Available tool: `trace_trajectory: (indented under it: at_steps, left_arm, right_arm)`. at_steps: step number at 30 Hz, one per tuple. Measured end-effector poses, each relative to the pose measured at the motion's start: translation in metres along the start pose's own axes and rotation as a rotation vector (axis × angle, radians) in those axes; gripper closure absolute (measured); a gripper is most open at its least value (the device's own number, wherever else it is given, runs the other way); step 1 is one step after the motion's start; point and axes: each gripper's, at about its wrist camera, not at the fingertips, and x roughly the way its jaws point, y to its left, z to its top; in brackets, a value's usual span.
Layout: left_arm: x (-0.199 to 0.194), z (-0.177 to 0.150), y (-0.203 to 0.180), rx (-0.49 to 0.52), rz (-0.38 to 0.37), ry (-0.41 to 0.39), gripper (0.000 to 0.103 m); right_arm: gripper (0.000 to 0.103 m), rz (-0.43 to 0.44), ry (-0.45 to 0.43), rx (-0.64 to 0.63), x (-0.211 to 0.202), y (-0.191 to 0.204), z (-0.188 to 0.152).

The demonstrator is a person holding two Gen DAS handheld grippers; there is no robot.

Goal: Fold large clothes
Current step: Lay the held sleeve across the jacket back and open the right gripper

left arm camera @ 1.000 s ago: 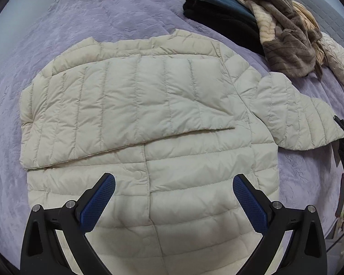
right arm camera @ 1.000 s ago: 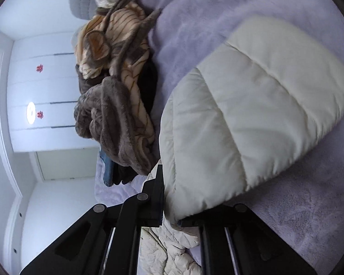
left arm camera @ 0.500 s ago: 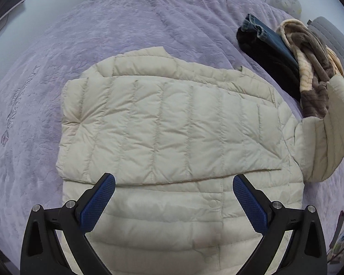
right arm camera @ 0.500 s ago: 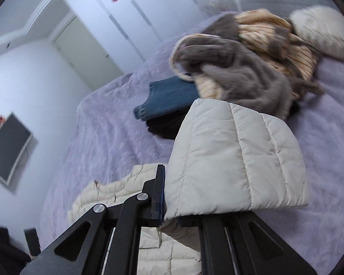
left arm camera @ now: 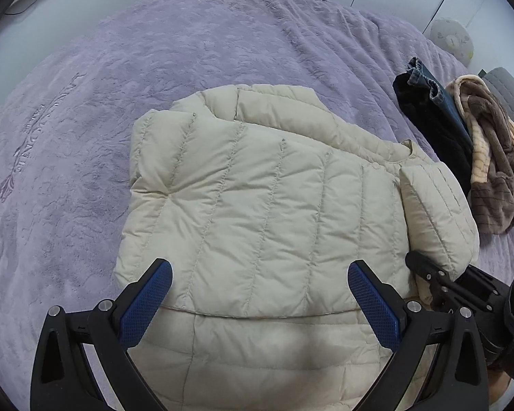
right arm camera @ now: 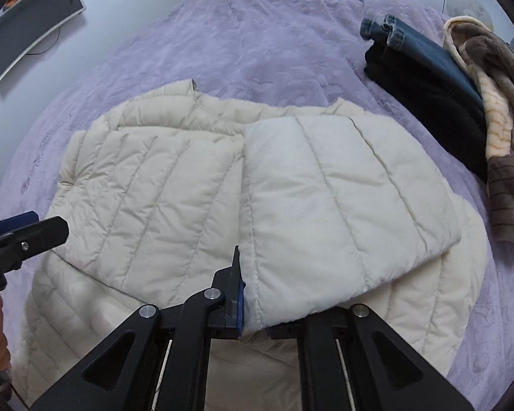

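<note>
Nearest the right wrist camera, the right gripper point(right arm camera: 253, 304) has the cuff end of the cream quilted puffer jacket's right sleeve point(right arm camera: 342, 198) between its narrow jaws, which are just opening; the cuff is still pinched between the pads, apparently so the sleeve can be let go once it lies across the chest. That sleeve is draped flat over the jacket's right half, beside the left sleeve point(left arm camera: 257, 212), which already lies folded across the front, so both arms are tucked inward to make a compact rectangle. The left gripper point(left arm camera: 260, 294) hovers above the jacket's lower front with its blue-padded jaws spread wide and nothing between them, probably waiting to take the hem for the next fold. The cream puffer jacket point(left arm camera: 267, 352) itself lies front up, spread on the lilac plush bedspread point(left arm camera: 154, 68). Further off, toward the right edge of the bed, a heap of dark jeans and brown striped fleece clothing point(right arm camera: 462, 85) sits well apart.
</note>
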Motion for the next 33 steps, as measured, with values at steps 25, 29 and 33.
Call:
trace_trajectory:
  at_steps: [25, 29, 33]
  left_arm:
    - [0.019, 0.015, 0.023, -0.138, -0.265, 0.047, 0.000]
    - [0.020, 0.024, 0.037, -0.201, -0.413, 0.046, 0.000]
    - [0.023, 0.030, 0.050, -0.253, -0.539, 0.061, 0.000]
  right_arm:
    - [0.091, 0.195, -0.166, 0.482, -0.032, -0.070, 0.017]
    - [0.091, 0.146, -0.174, 0.210, -0.037, -0.017, 0.039]
    - [0.091, 0.125, -0.135, -0.016, -0.026, 0.036, 0.045]
